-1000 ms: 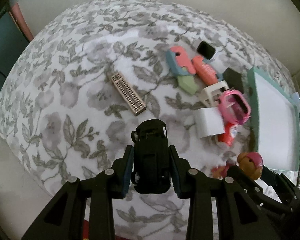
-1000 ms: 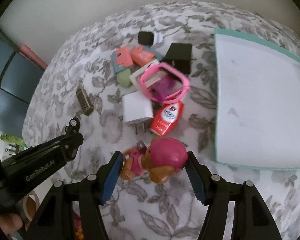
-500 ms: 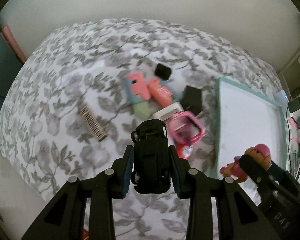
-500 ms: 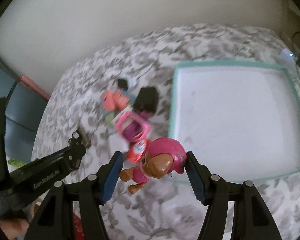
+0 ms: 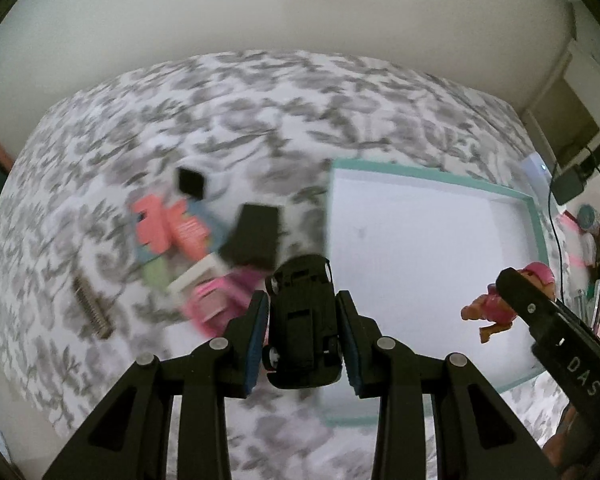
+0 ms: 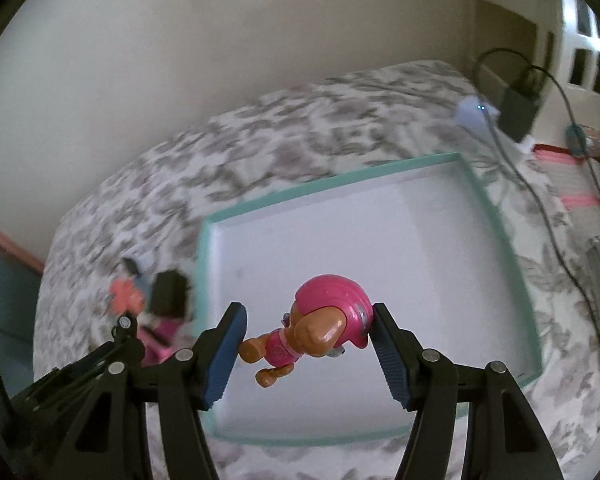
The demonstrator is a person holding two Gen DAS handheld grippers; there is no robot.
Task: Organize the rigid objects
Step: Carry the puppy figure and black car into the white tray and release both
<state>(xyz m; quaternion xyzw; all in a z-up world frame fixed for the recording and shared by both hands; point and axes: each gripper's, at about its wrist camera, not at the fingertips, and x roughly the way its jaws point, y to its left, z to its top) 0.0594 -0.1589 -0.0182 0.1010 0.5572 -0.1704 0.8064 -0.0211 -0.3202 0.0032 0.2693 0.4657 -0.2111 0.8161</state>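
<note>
My left gripper (image 5: pixel 302 322) is shut on a black toy car (image 5: pixel 302 320) and holds it in the air over the left edge of the white tray with a teal rim (image 5: pixel 538 232). My right gripper (image 6: pixel 306 338) is shut on a pink toy pup figure (image 6: pixel 320 332) and holds it above the tray (image 6: pixel 496 216). The figure (image 5: pixel 504 304) and the right gripper also show at the right of the left wrist view. The tray holds nothing.
A pile of small objects lies left of the tray on the floral cloth: a coral and blue toy (image 5: pixel 168 228), a black box (image 5: pixel 256 236), a small black cube (image 5: pixel 190 182), a pink frame (image 5: pixel 216 304), a brown comb-like bar (image 5: pixel 92 308). Cables and a charger (image 6: pixel 518 106) lie right of the tray.
Both grippers have risen and moved right toward the tray, each with its toy. The pup figure is now above the tray's inside; the car is at its left edge.
</note>
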